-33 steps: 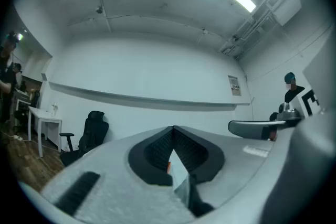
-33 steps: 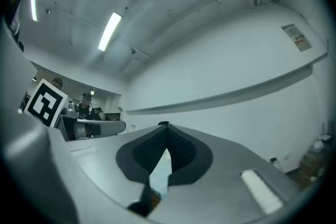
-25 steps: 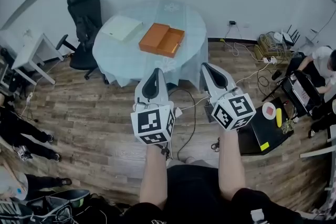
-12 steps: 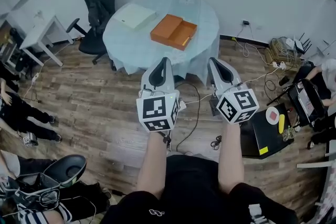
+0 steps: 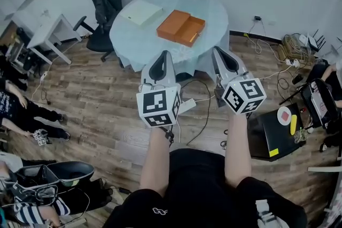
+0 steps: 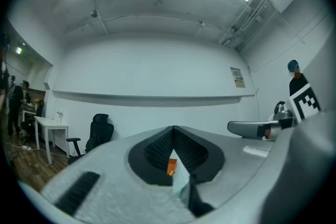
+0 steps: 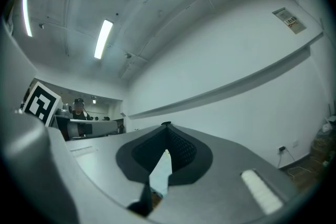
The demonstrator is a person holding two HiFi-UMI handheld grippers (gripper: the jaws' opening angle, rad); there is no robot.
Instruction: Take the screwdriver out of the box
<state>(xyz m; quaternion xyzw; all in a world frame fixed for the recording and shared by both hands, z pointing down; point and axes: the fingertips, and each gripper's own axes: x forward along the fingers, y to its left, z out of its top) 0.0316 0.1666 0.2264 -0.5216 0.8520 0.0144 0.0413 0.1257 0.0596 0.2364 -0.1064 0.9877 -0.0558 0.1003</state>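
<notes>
Both shut and empty: your left tool (image 5: 162,57) and right tool (image 5: 219,52) hang well short of the round pale-blue tabletop (image 5: 133,40). The open orange cardboard box (image 5: 180,28) sits there; no screwdriver can be made out inside. Risks: the black floor cable (image 5: 209,107) lies in your path — it may snag you. Jaws left unopened would likely shove the box.
</notes>
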